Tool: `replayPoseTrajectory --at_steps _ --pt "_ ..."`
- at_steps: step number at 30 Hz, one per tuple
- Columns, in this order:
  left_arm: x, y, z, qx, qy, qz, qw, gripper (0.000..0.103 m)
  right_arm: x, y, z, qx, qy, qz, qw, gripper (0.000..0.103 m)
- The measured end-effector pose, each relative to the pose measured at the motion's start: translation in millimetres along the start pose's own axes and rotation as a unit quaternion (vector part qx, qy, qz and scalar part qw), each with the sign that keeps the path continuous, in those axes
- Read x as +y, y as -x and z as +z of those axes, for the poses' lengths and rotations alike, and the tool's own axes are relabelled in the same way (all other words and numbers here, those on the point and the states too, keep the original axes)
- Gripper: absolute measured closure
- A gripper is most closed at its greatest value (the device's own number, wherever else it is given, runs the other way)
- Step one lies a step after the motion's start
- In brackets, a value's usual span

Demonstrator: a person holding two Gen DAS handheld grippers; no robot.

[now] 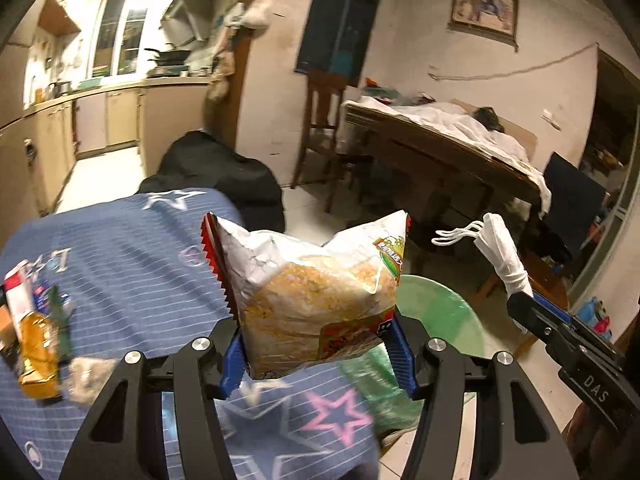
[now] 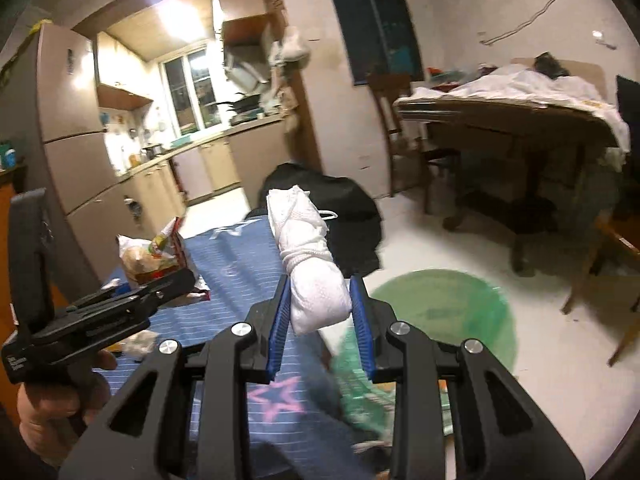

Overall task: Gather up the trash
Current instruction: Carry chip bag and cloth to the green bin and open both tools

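My left gripper (image 1: 318, 354) is shut on a crumpled snack bag (image 1: 316, 292), white and yellow with a red serrated edge, held above a blue star-patterned cloth (image 1: 132, 248). The same snack bag (image 2: 150, 256) and left gripper (image 2: 164, 286) appear at the left of the right wrist view, with a hand under the gripper. My right gripper (image 2: 322, 314) is shut on a rolled white face mask (image 2: 308, 264) tied with its ear loops. That face mask (image 1: 502, 256) and right gripper (image 1: 520, 300) also show at the right of the left wrist view. A green round bin (image 2: 448, 312) lies below on the floor.
More wrappers, one yellow (image 1: 36, 344), lie on the blue cloth at the left. A black bag (image 2: 340, 204) sits beyond the cloth. A wooden table (image 2: 512, 120) piled with white cloth and a chair (image 1: 324, 128) stand at the right. A kitchen counter (image 1: 120, 92) runs behind.
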State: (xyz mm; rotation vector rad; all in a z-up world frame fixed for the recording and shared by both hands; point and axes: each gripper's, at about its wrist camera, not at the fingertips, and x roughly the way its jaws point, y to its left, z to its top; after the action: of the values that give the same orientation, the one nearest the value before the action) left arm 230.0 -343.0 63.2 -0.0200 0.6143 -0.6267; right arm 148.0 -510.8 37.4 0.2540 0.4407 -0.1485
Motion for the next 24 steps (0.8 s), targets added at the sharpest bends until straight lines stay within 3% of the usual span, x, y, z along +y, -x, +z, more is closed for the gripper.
replayPoseTrajectory --at_steps 5,11,24 --pt "-39.6 -31.9 11.0 0.011 -0.022 -0.018 0.9995 0.043 -32.8 1.4 3.3 0.005 -0.012 -0.032 0.999 0.075" --pt "-83.0 -75.7 18.5 0.036 -0.050 -0.036 0.9974 0.043 -70.3 -15.8 5.8 0.046 -0.018 -0.071 0.996 0.075" --pt "-108.0 -161.9 14.8 0.127 -0.081 -0.046 0.9875 0.043 -110.6 -60.4 -1.3 0.153 -0.006 -0.105 0.983 0.075"
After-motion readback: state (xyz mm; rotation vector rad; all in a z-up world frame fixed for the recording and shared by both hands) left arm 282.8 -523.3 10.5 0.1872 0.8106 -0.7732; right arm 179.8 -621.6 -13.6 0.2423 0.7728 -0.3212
